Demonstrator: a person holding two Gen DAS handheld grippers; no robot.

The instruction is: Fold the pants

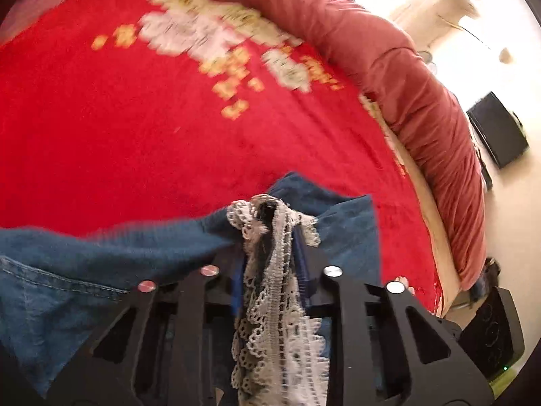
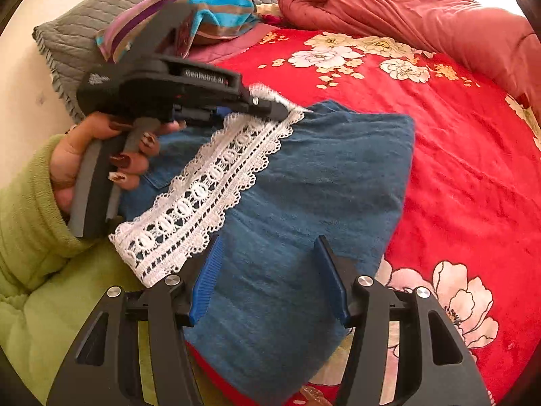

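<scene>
White scalloped lace trim [image 1: 270, 291] drapes over the left gripper [image 1: 270, 213], hiding its fingertips. Motion blurs the cream flower print [image 1: 216, 30] on the red plush blanket [image 1: 135, 128]. The folded blue denim pants [image 2: 304, 203] run behind the right gripper [image 2: 270, 287] at the bottom edge.

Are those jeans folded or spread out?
Folded: the jeans lie doubled in a thick stack, and the left gripper pinches their lace hem.

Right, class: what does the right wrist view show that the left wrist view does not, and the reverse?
Only the right wrist view shows the grey quilted pillow, the striped cloth and the open right claw. Only the left wrist view shows the black box on the floor. Both show the blue denim pants, white lace trim, red floral blanket and left claw, shut on the trim.
</scene>
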